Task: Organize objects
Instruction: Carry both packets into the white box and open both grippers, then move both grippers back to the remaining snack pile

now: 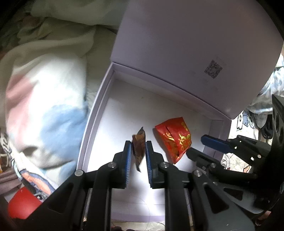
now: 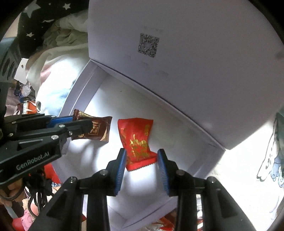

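White cardboard box (image 2: 78, 99), one, shallow, with its hinged lid (image 2: 195, 62) standing open behind it; one square printed code (image 2: 148, 45) on the lid's inner face. Snack packets, two: one red packet (image 2: 136, 140) with gold lettering, lying on the box floor toward the right; one brown packet (image 2: 99, 129) with gold print, over the box floor to its left. Grippers, two, black with blue ribbed pads, both pointing steeply down into the box. Left gripper (image 1: 138, 151): jaws nearly together with the brown packet edge-on between them; whether the pads press it or have let go cannot be told. Right gripper (image 2: 142, 156): jaws parted on either side of the red packet's near end, pads apart from it, nothing held. Surroundings: the box sits among rumpled bedding (image 1: 46, 110), pale fabric with blue and pink patches; one red object (image 1: 23, 204) at the lower left of the left view; dark star-printed cloth (image 2: 44, 16) and one white paper tag (image 2: 21, 71) at the upper left of the right view; cartoon-printed sheet (image 2: 271, 160) to the right of the box.
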